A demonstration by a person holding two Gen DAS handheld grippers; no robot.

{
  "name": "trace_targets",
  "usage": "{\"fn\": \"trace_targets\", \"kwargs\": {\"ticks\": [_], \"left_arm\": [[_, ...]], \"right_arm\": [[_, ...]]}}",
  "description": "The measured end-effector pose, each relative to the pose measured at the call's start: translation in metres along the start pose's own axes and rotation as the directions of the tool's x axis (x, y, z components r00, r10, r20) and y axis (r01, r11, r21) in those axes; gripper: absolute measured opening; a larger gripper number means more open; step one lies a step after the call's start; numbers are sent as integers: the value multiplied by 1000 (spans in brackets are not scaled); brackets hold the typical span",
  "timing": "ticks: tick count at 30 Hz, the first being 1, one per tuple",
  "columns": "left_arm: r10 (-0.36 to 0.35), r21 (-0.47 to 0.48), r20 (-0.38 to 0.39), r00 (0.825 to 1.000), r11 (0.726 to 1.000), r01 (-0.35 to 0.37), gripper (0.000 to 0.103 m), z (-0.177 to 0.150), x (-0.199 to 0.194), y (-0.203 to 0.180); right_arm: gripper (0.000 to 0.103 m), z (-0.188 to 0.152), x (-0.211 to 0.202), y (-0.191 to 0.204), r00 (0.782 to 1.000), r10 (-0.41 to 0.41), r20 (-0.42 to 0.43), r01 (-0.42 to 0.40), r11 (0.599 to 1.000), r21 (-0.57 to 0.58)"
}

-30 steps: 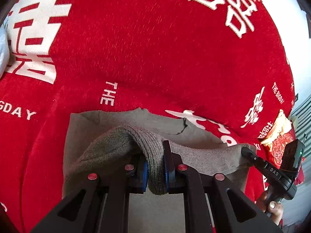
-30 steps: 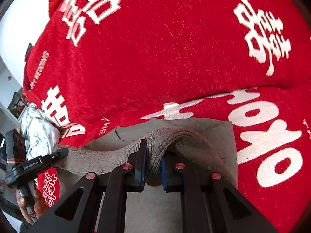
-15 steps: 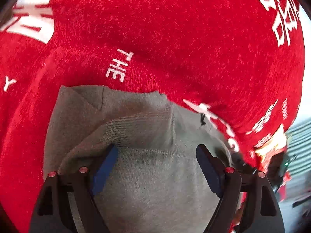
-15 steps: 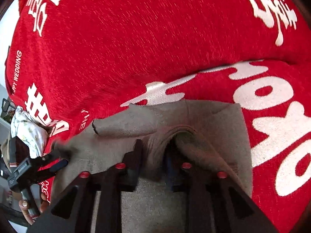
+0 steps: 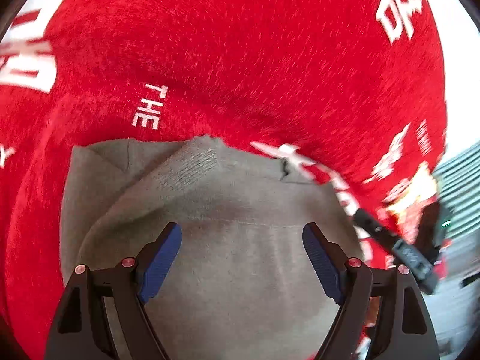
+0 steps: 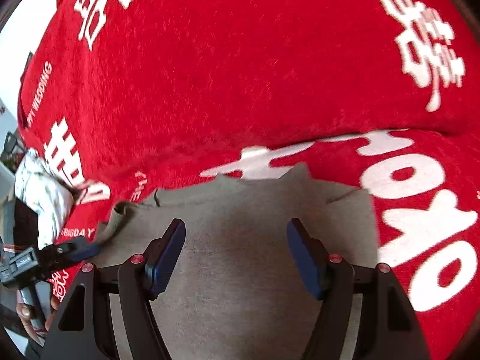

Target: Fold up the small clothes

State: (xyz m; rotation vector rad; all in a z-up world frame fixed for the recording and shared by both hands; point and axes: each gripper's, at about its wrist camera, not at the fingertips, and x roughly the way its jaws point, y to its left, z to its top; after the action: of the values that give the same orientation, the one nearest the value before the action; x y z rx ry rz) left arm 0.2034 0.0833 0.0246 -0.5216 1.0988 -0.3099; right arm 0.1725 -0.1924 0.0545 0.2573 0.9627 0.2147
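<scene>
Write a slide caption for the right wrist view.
Right gripper, jaws just opened, above a grey knit garment lying on a red blanket.

Both cameras sit just behind their own fingers and look steeply down, very near the cloth. The left wrist view faces the grey garment on the red blanket, with the right gripper entering at 4 o'clock. The right wrist view faces the same garment, with the left gripper at 8 o'clock. Both views share garment and blanket.
</scene>
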Motion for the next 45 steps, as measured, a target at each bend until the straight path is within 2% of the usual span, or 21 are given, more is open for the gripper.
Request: {"fn": "trace_targets", "kwargs": {"ticks": [2,5,7,9,12,15,16,19,22,25,27,29,31,33,36,40,43,45], "left_arm": [[61,-25,6,998,998,-60,84,10,10,8],[102,-103,30,994,990,-99,84,24,14,35],[72,-155,60,996,986,-62,84,28,8,53],[20,-209,93,995,978,0,84,32,1,71],[-7,-260,128,992,965,40,84,36,-4,89],[-39,-338,128,991,938,81,84,33,-12,105],[-40,-331,145,989,940,86,84,30,-20,103],[47,-240,200,979,971,3,84,12,-51,82],[51,-128,220,974,991,-23,84,-23,-69,49],[16,-21,189,982,1000,-12,84,-64,-65,18],[51,42,150,987,997,-58,84,-87,-55,6],[114,41,142,983,992,-121,84,-99,-50,10],[117,45,161,980,991,-126,84,-105,-50,13],[149,15,167,975,988,-153,84,-109,-62,16],[155,-15,209,966,988,-155,84,-122,-87,16],[162,-34,199,966,987,-159,84,-149,-86,16],[194,-42,182,964,981,-190,84,-171,-82,20],[214,-20,193,958,976,-215,84,-185,-86,23]], "right_arm": [[74,-1,15,2,999,-36,-28,36,999,-21],[74,1,32,-2,993,-108,-53,105,993,-56],[74,2,40,-13,985,-165,-56,162,985,-55],[73,0,41,-27,986,-156,-55,155,988,-18],[73,-6,39,-35,992,-127,-23,127,992,-3],[73,-5,35,-31,987,-157,-29,157,987,-18],[74,-5,32,-29,985,-172,-26,172,985,-14],[74,-10,6,-17,984,-176,31,177,984,-16],[79,-28,-18,2,985,-159,67,163,985,-50],[79,-58,-34,13,989,-137,62,142,987,-78],[79,-80,-39,12,988,-147,45,150,986,-76],[79,-96,-42,3,987,-159,25,161,986,-54],[79,-106,-50,-8,989,-149,24,150,988,-40],[79,-111,-61,-21,982,-188,20,188,982,3],[80,-121,-89,-30,986,-151,69,145,986,84],[80,-138,-92,-16,991,-115,64,112,993,42],[80,-153,-80,-17,985,-170,21,169,985,24],[80,-160,-84,-22,986,-157,48,156,988,18]]}}
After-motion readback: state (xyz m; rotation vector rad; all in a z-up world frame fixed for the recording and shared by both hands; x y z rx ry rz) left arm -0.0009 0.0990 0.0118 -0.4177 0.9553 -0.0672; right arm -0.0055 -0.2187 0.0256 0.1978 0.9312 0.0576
